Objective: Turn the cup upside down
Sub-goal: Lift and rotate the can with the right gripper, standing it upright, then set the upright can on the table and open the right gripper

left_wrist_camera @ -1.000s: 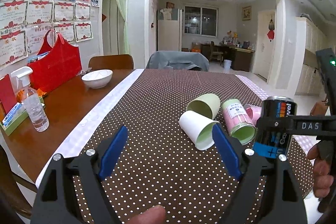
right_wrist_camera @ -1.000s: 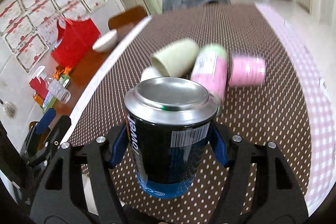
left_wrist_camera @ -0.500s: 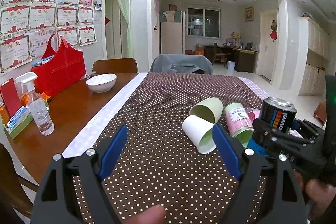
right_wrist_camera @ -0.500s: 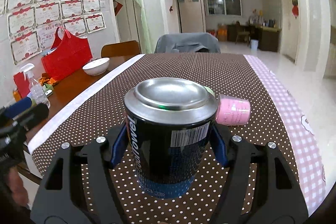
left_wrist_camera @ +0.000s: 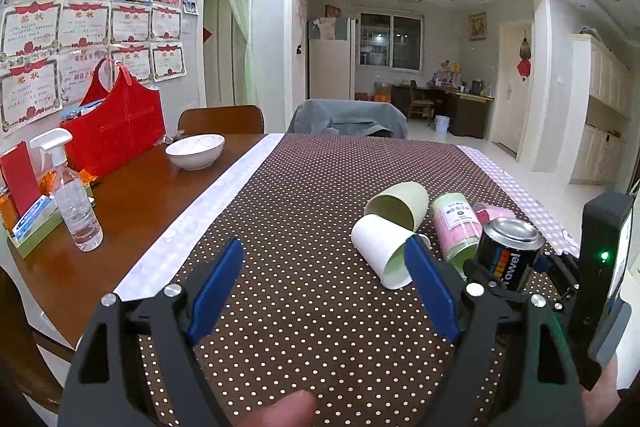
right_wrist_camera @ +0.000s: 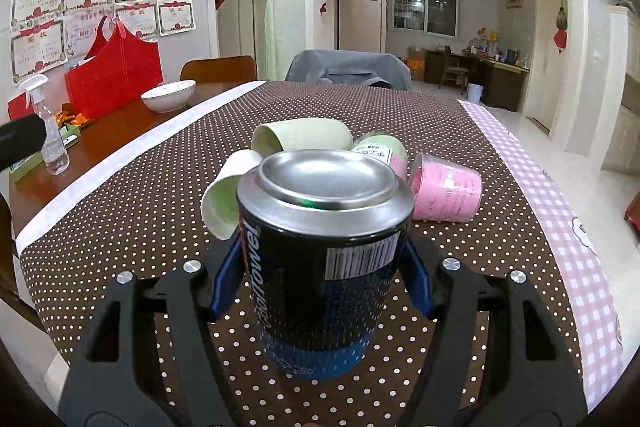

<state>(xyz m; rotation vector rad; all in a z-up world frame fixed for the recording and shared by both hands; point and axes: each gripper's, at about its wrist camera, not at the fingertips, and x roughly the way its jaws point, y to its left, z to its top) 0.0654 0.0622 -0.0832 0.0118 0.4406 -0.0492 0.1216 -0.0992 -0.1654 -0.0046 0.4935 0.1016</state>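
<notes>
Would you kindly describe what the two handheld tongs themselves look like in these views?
Both the left tongs and the right tongs have black, angular, skeletal frames with cut-out openings, silver screw heads at the joints, and flat blue pads lining the inner faces of the fingers. In the left wrist view, the right unit carries a black boxy housing with a small green light. No sleeves show.

The black can (right_wrist_camera: 324,267) hides part of the white cup (right_wrist_camera: 224,199) behind it. Wall certificates (left_wrist_camera: 80,15) beyond the can are too small to read.
</notes>
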